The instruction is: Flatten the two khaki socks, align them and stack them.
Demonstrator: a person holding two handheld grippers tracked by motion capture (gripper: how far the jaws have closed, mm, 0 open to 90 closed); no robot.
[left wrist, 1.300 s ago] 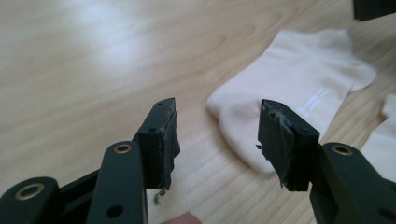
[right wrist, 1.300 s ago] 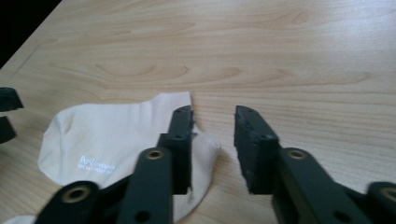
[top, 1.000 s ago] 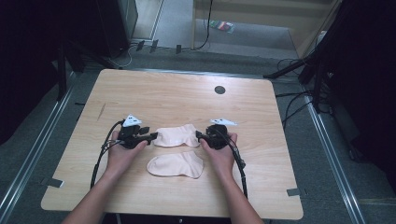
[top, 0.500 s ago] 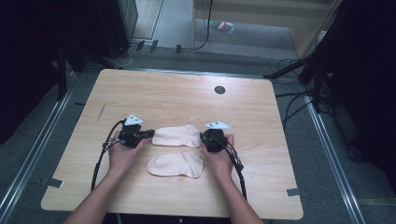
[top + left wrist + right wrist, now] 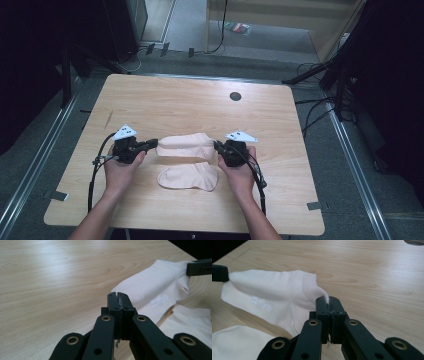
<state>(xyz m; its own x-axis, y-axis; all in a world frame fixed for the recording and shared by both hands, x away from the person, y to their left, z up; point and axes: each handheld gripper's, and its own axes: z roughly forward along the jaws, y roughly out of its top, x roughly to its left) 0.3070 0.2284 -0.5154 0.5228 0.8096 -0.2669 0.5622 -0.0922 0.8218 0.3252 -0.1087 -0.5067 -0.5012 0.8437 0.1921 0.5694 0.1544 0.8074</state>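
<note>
Cream cotton, pulled level: the upper sock point(image 5: 184, 145) hangs between the left gripper point(image 5: 150, 145) and right gripper point(image 5: 218, 146) — each clamped on an end — above its mate point(image 5: 188, 177) on the wooden table point(image 5: 190, 105). Lowering both ends evenly should stack the pair neatly.

Table point(image 5: 190, 105): pale wood-grain top, smooth, with a soft sheen. Upper sock point(image 5: 186, 145): cream knit cloth, matt, finely ribbed, with a coarser ribbed cuff and faint white lettering; it is pinched at both ends. Lower sock point(image 5: 188, 177), just beside the upper sock: the same matt cream cloth. Left gripper point(image 5: 117, 296) and right gripper point(image 5: 328, 300): matt black plastic jaws, pressed together on the upper sock, with brass-coloured metal rivets in the links.
</note>
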